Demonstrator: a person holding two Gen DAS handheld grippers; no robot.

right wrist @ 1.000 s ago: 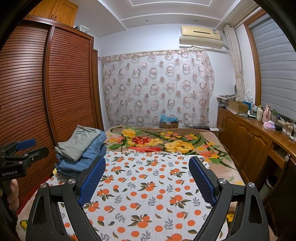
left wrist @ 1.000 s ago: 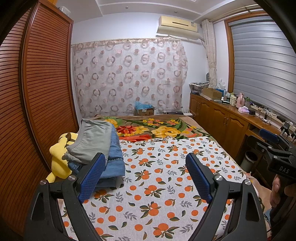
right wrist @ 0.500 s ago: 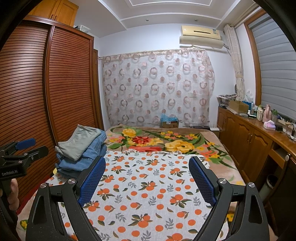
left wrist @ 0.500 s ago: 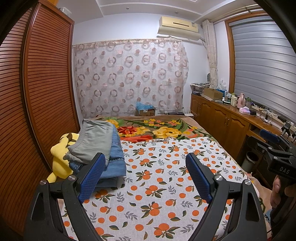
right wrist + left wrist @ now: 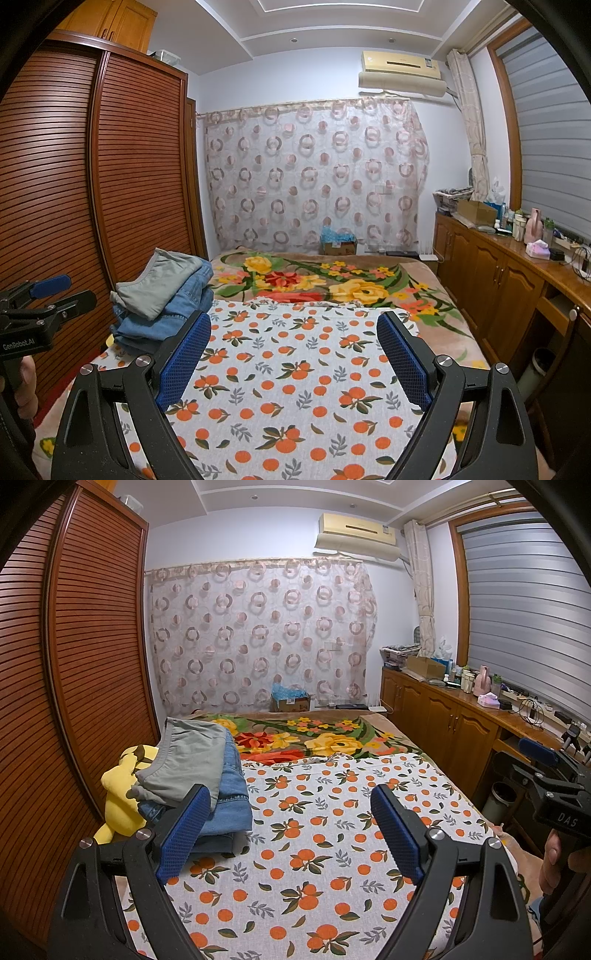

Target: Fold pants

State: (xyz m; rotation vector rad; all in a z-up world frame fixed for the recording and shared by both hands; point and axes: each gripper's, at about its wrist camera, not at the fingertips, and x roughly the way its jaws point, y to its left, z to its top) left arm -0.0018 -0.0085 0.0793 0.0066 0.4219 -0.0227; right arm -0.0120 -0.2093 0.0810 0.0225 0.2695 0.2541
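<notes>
A stack of folded clothes lies at the bed's left side: grey-green pants (image 5: pixel 192 760) on top of blue jeans (image 5: pixel 231 805). The stack also shows in the right wrist view, grey-green pants (image 5: pixel 160 282) over jeans (image 5: pixel 173 321). My left gripper (image 5: pixel 290 829) is open and empty above the orange-print sheet (image 5: pixel 306 853), its left finger in front of the stack. My right gripper (image 5: pixel 293 356) is open and empty above the same sheet (image 5: pixel 295 369). Each gripper shows at the edge of the other's view.
A yellow plush toy (image 5: pixel 118 805) lies left of the stack against the slatted wardrobe (image 5: pixel 74 701). A floral blanket (image 5: pixel 310 738) covers the bed's far half. Wooden cabinets (image 5: pixel 443 723) with clutter run along the right wall. A bin (image 5: pixel 498 797) stands by them.
Both grippers have stayed open and empty. The left wrist view has shifted very slightly; the clothes stack has not moved.
</notes>
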